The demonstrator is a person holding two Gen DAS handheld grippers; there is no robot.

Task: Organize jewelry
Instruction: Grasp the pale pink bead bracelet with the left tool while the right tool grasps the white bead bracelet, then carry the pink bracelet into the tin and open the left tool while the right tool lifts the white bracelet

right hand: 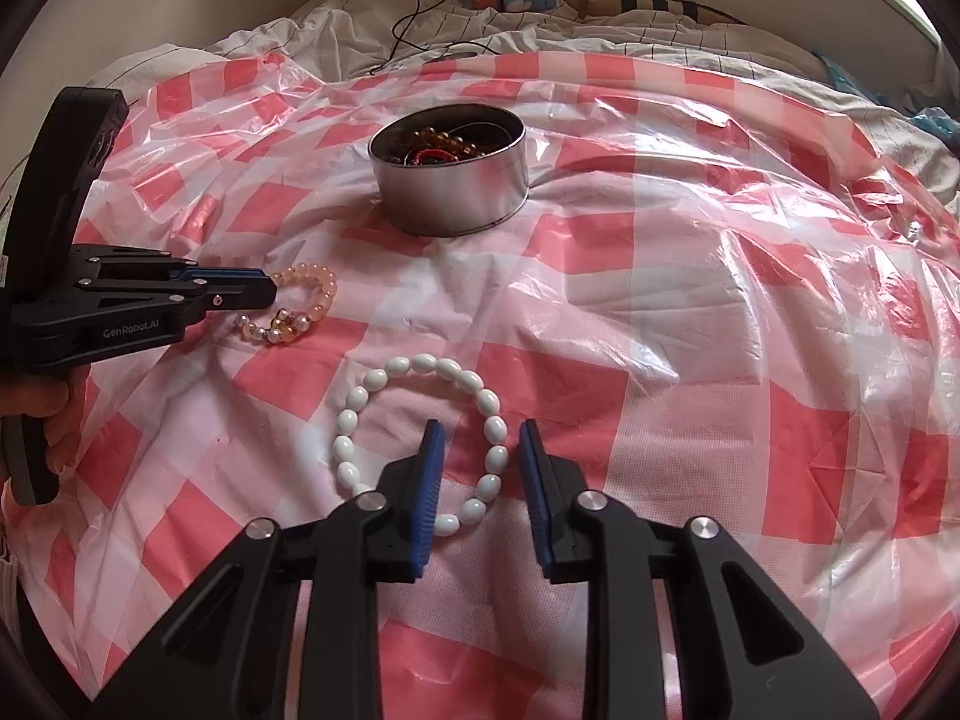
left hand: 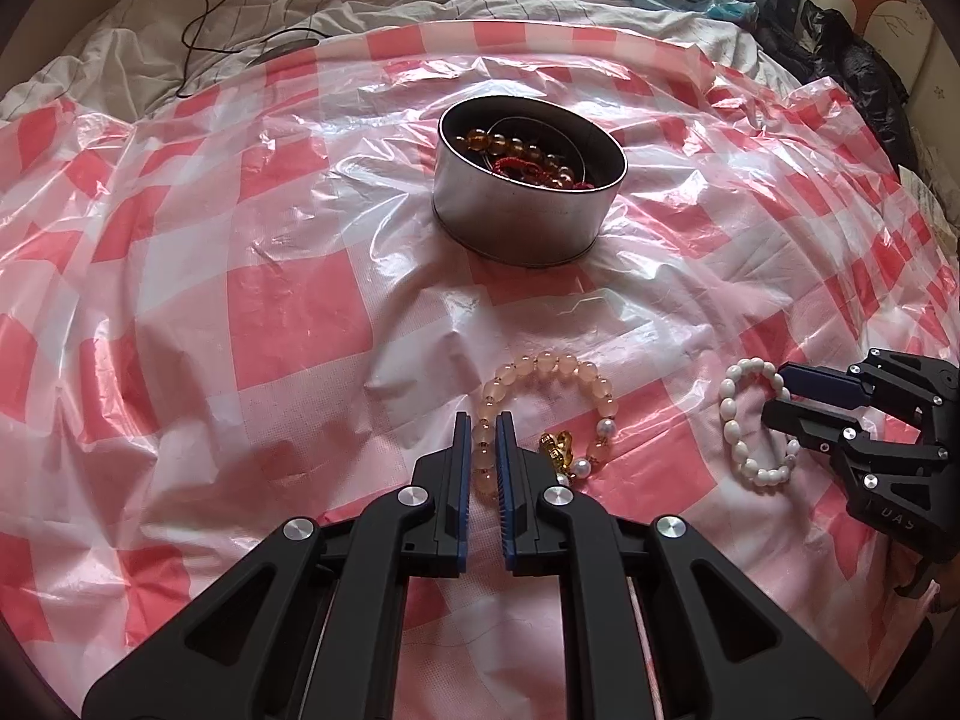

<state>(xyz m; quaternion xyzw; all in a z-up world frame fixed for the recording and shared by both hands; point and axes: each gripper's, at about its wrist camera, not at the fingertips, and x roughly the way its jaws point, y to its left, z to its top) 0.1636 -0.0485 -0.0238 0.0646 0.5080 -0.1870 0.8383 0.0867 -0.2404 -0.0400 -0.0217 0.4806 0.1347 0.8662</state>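
A pink bead bracelet [left hand: 558, 363] with a gold charm [left hand: 555, 450] lies on the red-and-white checked plastic sheet [left hand: 240, 252]. My left gripper [left hand: 483, 420] is shut on its left strand, and the beads sit pinched between the blue pads. To the right lies a white oval-bead bracelet [right hand: 432, 363]. My right gripper [right hand: 480, 426] straddles this bracelet's right side with a gap on both sides of the beads, so it is open. Further back stands a round metal tin [left hand: 522, 222] holding amber beads and red cord. In the right wrist view, the left gripper [right hand: 270, 291] is at the pink bracelet [right hand: 312, 294].
The sheet covers a soft, rumpled bed. A black cable [left hand: 192, 18] trails over the white bedding behind. Dark clothing [left hand: 864, 72] is heaped at the far right. A hand [right hand: 54, 414] holds the left gripper's handle at the left edge.
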